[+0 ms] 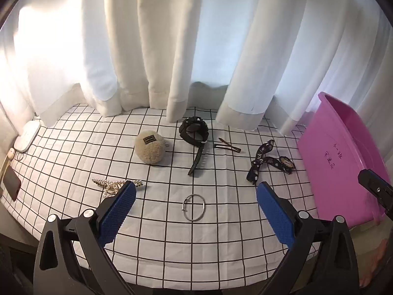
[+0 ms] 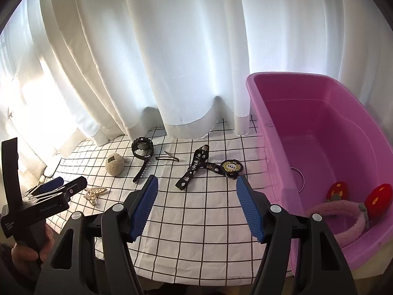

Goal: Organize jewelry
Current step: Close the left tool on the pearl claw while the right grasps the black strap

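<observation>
Left wrist view shows your left gripper (image 1: pixel 195 196) with jaws spread wide and empty above a silver bangle (image 1: pixel 194 207) on the checked counter (image 1: pixel 221 245). Beyond lie a pearl clip (image 1: pixel 110 185), black watch (image 1: pixel 194 132), hair pin (image 1: pixel 227 145) and ribbon bow (image 1: pixel 265 163). Your right gripper (image 2: pixel 196 191) also stands wide open, holding nothing, beside the pink bin (image 2: pixel 275 147), which holds a fuzzy headband (image 2: pixel 343 218).

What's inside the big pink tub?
Inside the pink tub lies a fuzzy pink headband with two red puffy ears. The right gripper covers the tub's near corner, so anything there stays hidden.
</observation>
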Motion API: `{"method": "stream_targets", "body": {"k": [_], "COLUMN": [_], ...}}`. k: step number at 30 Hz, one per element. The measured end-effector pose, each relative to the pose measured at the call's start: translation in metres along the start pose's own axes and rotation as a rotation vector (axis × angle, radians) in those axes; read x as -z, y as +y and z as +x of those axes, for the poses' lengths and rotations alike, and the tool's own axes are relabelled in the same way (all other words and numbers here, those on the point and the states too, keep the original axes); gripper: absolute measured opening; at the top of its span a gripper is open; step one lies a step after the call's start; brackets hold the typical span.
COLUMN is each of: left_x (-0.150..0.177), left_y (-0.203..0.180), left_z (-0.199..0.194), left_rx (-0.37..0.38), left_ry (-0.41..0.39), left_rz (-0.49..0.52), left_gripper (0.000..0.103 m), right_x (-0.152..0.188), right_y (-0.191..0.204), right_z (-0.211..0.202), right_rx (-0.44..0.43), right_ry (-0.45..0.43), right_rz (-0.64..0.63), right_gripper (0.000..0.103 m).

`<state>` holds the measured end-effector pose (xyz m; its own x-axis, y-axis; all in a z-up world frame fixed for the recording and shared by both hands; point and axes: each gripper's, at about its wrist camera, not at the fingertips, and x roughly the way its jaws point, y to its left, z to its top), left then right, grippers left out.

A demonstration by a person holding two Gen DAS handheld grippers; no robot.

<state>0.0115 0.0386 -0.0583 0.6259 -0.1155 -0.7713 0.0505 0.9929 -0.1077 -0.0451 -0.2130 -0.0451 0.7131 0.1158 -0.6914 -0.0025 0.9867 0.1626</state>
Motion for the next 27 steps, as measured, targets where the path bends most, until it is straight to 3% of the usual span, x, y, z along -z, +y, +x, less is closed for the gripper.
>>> {"method": "stream_targets", "body": {"k": [5, 14, 27], "left_x": [0.016, 0.049, 0.055], "left_y": [0.052, 0.111, 0.135], "left_z": [0.02, 0.057, 0.115], "left_rx": [-0.07, -0.139, -0.181], "left_ry": [0.054, 0.124, 0.18], "left_rz": [-0.097, -0.176, -0.18], "left_gripper": [0.097, 0.097, 0.097], "right_x": [0.003, 0.014, 0.019], "right_y": [0.015, 0.004, 0.022], "right_z": [0.041, 0.117, 0.173], "right_rx": [-0.017, 0.013, 0.036], "right_ry": [0.075, 0.205, 0.268], "right_rz": [-0.005, 0.086, 0.062], "right_gripper": [0.063, 0.063, 0.063]}}
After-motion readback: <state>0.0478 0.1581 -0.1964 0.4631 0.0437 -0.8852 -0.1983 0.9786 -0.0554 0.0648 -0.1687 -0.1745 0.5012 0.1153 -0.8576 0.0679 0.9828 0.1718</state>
